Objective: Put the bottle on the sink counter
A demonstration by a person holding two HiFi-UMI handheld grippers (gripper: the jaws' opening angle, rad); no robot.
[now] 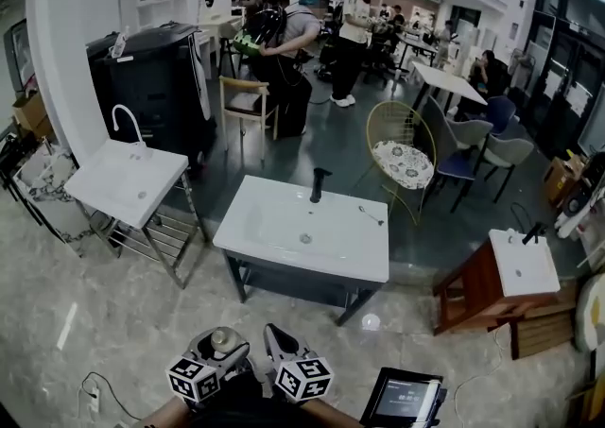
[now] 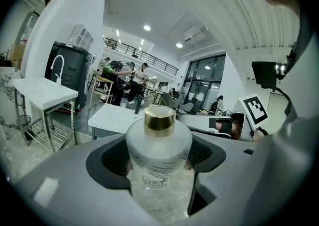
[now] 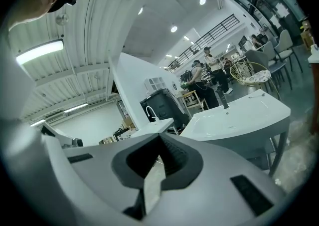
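A frosted bottle [image 2: 158, 150] with a gold cap [image 2: 159, 119] stands upright between the jaws of my left gripper [image 2: 158, 159], which is shut on it. In the head view the bottle's cap [image 1: 222, 338] shows at the bottom centre, in the left gripper [image 1: 214, 362]. My right gripper [image 1: 282, 349] hangs beside it, shut with nothing in it; in the right gripper view its jaws [image 3: 158, 162] meet with only a sliver between them. The white sink counter [image 1: 274, 232] with a black faucet [image 1: 319, 184] stands ahead of both grippers, some way off across the floor.
A second white sink [image 1: 113, 185] with a white faucet stands on a metal frame at the left. A small sink on a wooden cabinet [image 1: 492, 289] is at the right. A dark tablet [image 1: 406, 398] lies by my feet. Chairs, tables and several people fill the back.
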